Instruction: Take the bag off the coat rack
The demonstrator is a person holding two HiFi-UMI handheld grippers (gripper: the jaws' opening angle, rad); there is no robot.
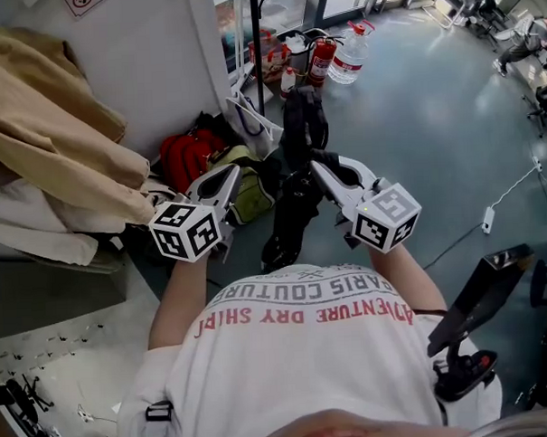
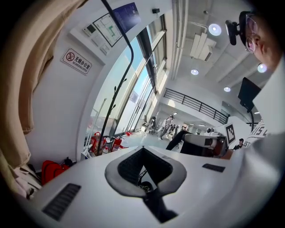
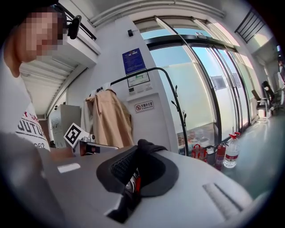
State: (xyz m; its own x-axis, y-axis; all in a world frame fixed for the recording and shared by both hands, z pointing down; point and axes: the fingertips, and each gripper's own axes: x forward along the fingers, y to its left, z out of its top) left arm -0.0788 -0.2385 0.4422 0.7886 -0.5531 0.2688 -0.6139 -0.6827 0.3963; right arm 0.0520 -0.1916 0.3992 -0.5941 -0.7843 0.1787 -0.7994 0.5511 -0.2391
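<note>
The black bag [image 1: 287, 212] hangs between my two grippers, in front of the person's chest. Its strap [image 1: 303, 121] rises above them. My right gripper [image 1: 318, 168] is shut on the strap, and black fabric [image 3: 141, 149] sticks out from between its pads. My left gripper [image 1: 237, 172] reaches the bag from the left. In the left gripper view its jaws [image 2: 143, 171] are drawn to a narrow slit holding a bit of chain and black strap. The thin black coat rack pole [image 1: 258, 42] stands beyond the bag, also showing as pole [image 2: 116, 95] and pole [image 3: 176, 102].
A beige coat [image 1: 53, 132] hangs at the left by the white wall. A red bag [image 1: 187, 156] and other bags lie at the wall's foot. Fire extinguishers [image 1: 321, 59] and a water bottle [image 1: 350, 54] stand beyond the rack. A black device [image 1: 480, 295] is at the right.
</note>
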